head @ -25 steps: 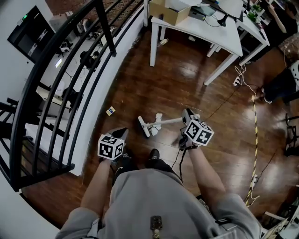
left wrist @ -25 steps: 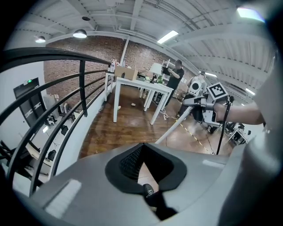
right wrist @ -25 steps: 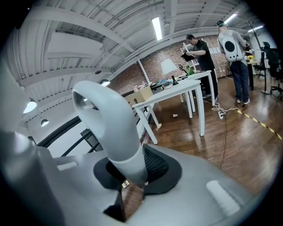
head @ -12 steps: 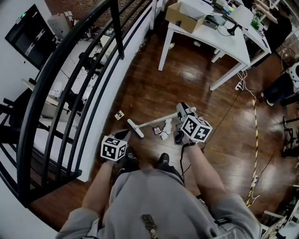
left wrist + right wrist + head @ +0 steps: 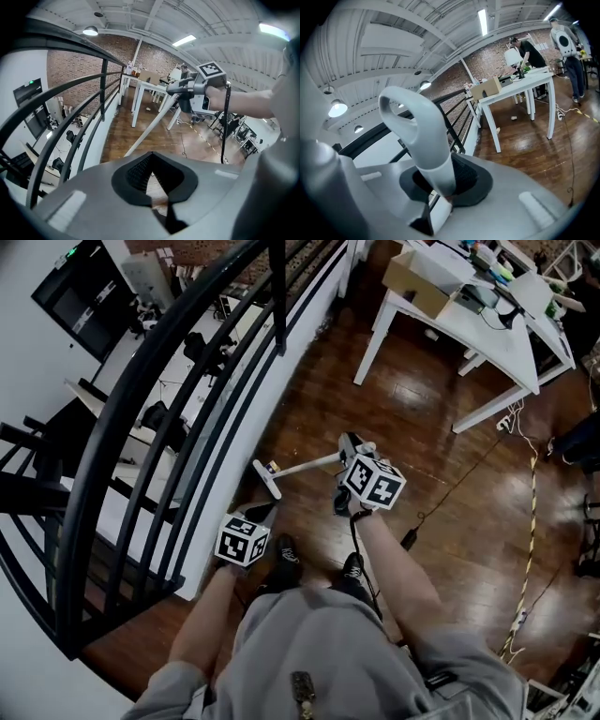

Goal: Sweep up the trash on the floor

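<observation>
A white broom runs across the dark wood floor; its handle (image 5: 309, 463) leads to the head (image 5: 266, 480) by the foot of the railing wall. A small yellow scrap (image 5: 273, 466) lies right against the head. My right gripper (image 5: 352, 448) is shut on the top of the handle, whose looped end (image 5: 417, 136) passes between the pads. My left gripper (image 5: 262, 514) hangs lower left of the broom head, jaws together with nothing in them. The left gripper view shows the right gripper (image 5: 194, 89) and the handle (image 5: 150, 133). The crumpled paper is hidden.
A black railing (image 5: 187, 381) on a white low wall (image 5: 272, 390) bounds the left. A white table (image 5: 487, 334) with a cardboard box (image 5: 417, 273) stands far right. Cables (image 5: 530, 512) trail on the floor at right. Two people (image 5: 529, 51) stand by the table.
The broom has swung left toward the railing wall, so its head now meets the yellow scrap. Both grippers moved along with it. The crumpled white paper and dark wrapper have dropped out of sight.
</observation>
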{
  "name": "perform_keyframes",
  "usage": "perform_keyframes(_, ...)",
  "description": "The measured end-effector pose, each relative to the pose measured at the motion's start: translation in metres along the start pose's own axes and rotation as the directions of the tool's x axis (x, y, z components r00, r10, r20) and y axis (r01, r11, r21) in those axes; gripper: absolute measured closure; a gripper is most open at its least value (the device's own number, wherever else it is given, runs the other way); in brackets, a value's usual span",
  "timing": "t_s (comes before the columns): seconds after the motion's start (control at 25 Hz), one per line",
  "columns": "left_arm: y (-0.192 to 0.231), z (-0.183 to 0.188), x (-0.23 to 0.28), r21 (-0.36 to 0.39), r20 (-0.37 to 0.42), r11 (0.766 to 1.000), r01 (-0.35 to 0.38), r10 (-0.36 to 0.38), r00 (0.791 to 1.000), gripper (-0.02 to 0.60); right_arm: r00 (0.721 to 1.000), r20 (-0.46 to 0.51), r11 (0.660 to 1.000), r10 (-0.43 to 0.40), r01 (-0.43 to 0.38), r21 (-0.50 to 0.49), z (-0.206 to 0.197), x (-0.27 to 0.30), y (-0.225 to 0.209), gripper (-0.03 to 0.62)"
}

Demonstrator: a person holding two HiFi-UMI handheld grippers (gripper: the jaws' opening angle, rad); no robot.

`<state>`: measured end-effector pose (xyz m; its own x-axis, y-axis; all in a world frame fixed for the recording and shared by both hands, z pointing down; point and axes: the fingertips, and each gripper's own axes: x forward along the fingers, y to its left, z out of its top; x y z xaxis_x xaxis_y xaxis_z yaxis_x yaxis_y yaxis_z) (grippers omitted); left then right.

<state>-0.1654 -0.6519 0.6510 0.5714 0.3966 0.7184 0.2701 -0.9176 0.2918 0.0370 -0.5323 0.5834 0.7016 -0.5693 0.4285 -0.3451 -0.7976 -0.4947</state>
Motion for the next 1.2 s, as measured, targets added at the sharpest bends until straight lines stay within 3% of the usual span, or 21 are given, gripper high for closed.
perform_keyframes(0.24,0.009,0.015,0.003,0.029,0.004,1.0,0.008,-0.008,1.0,0.576,0.996,0.036,0.994,-0.081,0.083,-0.072,0.006,0.01,-0.011,0.546)
perform_keyframes(0.64,-0.037,0.017,0.032,0.094,-0.043,0.991,0.1,-0.096,0.994,0.577,0.948,0.128,0.946,-0.292,0.306,-0.106,0.031,-0.06,-0.101,0.549)
perform_keyframes(0.92,-0.091,0.019,0.06,0.171,-0.088,0.968,0.185,-0.172,0.981,0.576,0.875,0.164,0.885,-0.455,0.465,-0.027,0.033,-0.143,-0.181,0.551)
perform_keyframes(1.2,-0.154,0.026,0.088,0.249,-0.132,0.929,0.275,-0.249,0.959,0.577,0.787,0.189,0.808,-0.587,0.585,0.069,0.031,-0.229,-0.249,0.551)
